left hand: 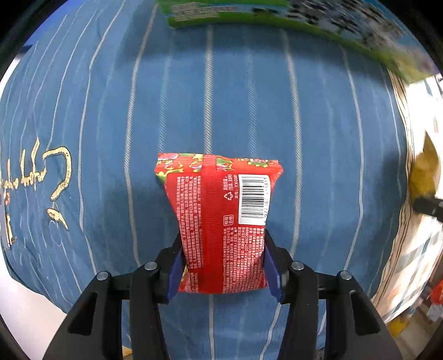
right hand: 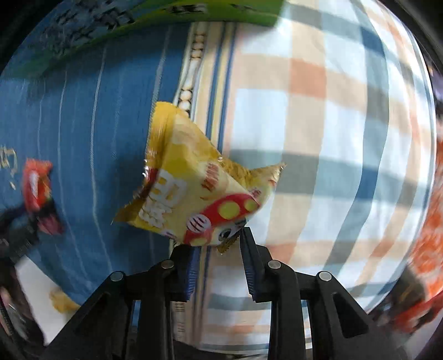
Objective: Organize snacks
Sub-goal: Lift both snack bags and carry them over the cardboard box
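My left gripper is shut on a red snack packet, back side up with a white barcode, held above the blue striped cloth. In the right wrist view the same red packet appears blurred at the far left. My right gripper is shut on the lower edge of a yellow snack packet with a red spotted cartoon print; the packet hangs tilted over the border between the blue cloth and a plaid cloth. That yellow packet also shows at the right edge of the left wrist view.
A green-edged printed box lies at the top of the view, also seen as the green box from the right wrist. Blurred orange packaging sits at the far right. A small yellow item lies at lower left.
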`<state>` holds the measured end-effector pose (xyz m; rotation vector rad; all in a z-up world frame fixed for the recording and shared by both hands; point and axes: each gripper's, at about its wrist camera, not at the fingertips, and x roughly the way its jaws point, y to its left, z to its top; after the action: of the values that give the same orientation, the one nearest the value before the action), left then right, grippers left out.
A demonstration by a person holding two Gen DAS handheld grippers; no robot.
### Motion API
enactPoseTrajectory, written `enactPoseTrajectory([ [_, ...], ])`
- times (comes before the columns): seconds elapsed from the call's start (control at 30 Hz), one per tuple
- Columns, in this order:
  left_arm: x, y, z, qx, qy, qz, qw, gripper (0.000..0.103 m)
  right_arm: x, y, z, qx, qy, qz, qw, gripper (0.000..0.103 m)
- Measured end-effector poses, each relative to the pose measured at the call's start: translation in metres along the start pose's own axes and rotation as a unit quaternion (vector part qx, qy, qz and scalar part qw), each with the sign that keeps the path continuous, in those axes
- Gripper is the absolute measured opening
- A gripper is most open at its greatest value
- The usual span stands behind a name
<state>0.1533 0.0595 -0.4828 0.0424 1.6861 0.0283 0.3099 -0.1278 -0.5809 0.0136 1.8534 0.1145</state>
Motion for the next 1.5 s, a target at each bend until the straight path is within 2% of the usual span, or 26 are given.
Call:
enactPoseTrajectory([
  [0.07,0.002,-0.007,-0.001,0.003,-0.001,0.007,1.0000,0.048,-0.006,-0.023,0.001,0.025,-0.006,0.034,0.999,0.032],
  [0.1,0.003,-0.009,0.000,0.000,-0.001,0.005,1.0000,0.048,-0.011,-0.028,0.001,0.032,-0.010,0.043,0.999,0.032],
  [0.17,0.004,-0.010,0.004,-0.006,0.000,-0.004,1.0000,0.048,-0.027,-0.032,0.000,0.028,-0.028,0.044,0.998,0.039],
  [0.23,0.002,-0.013,0.009,-0.008,-0.005,-0.008,0.9999,0.048,-0.042,-0.029,-0.002,0.003,-0.054,0.022,0.998,0.059],
  [0.3,-0.002,-0.017,0.015,-0.003,-0.011,-0.005,0.9999,0.048,-0.055,-0.018,-0.001,-0.049,-0.083,-0.013,0.995,0.069],
  [0.37,-0.007,-0.021,0.020,0.002,-0.014,-0.004,0.9999,0.048,-0.062,0.007,-0.002,-0.135,-0.098,-0.073,0.983,0.069],
  [0.43,-0.009,-0.024,0.023,0.010,-0.015,-0.001,0.9998,0.047,-0.060,0.037,-0.005,-0.229,-0.100,-0.129,0.960,0.069],
  [0.5,-0.009,-0.027,0.024,0.015,-0.015,0.002,0.9998,0.047,-0.050,0.063,-0.010,-0.312,-0.088,-0.174,0.930,0.069],
  [0.53,-0.008,-0.029,0.025,0.017,-0.015,0.004,0.9997,0.047,-0.042,0.073,-0.012,-0.355,-0.075,-0.198,0.911,0.069],
  [0.6,-0.008,-0.029,0.022,0.021,-0.015,0.006,0.9997,0.047,-0.022,0.091,-0.025,-0.403,-0.058,-0.233,0.883,0.068],
  [0.63,-0.007,-0.030,0.021,0.022,-0.014,0.007,0.9996,0.047,-0.014,0.096,-0.027,-0.429,-0.049,-0.255,0.865,0.069],
  [0.73,-0.002,-0.032,0.019,0.023,-0.011,0.008,0.9996,0.047,0.005,0.108,-0.028,-0.458,-0.031,-0.281,0.843,0.068],
  [0.8,0.001,-0.033,0.019,0.023,-0.011,0.007,0.9997,0.047,0.013,0.107,-0.031,-0.462,-0.025,-0.286,0.839,0.068],
  [0.87,0.005,-0.035,0.017,0.022,-0.011,0.006,0.9997,0.047,0.018,0.113,-0.036,-0.458,-0.020,-0.277,0.845,0.062],
  [0.93,0.003,-0.033,0.019,0.021,-0.011,0.004,0.9997,0.047,0.031,0.112,-0.042,-0.448,-0.015,-0.265,0.854,0.049],
  [1.03,-0.002,-0.030,0.019,0.022,-0.012,0.004,0.9997,0.047,0.032,0.111,-0.044,-0.427,-0.016,-0.249,0.869,0.047],
  [1.17,-0.005,-0.030,0.018,0.023,-0.015,0.006,0.9996,0.047,0.021,0.077,-0.024,-0.372,-0.013,-0.212,0.903,0.045],
  [1.23,-0.008,-0.030,0.017,0.021,-0.019,0.006,0.9996,0.046,0.018,0.067,-0.023,-0.332,-0.007,-0.192,0.924,0.044],
  [1.3,-0.011,-0.030,0.015,0.021,-0.022,0.005,0.9995,0.046,0.015,0.047,-0.015,-0.257,0.014,-0.163,0.952,0.044],
  [1.37,-0.011,-0.030,0.015,0.022,-0.022,0.005,0.9995,0.046,0.016,0.023,-0.009,-0.156,0.054,-0.092,0.982,0.044],
  [1.43,-0.008,-0.030,0.016,0.022,-0.018,0.007,0.9996,0.046,0.014,0.007,-0.008,-0.099,0.055,-0.051,0.992,0.044],
  [1.5,-0.006,-0.030,0.017,0.019,-0.015,0.007,0.9997,0.046,0.012,-0.006,-0.007,-0.070,0.045,-0.041,0.996,0.044],
])
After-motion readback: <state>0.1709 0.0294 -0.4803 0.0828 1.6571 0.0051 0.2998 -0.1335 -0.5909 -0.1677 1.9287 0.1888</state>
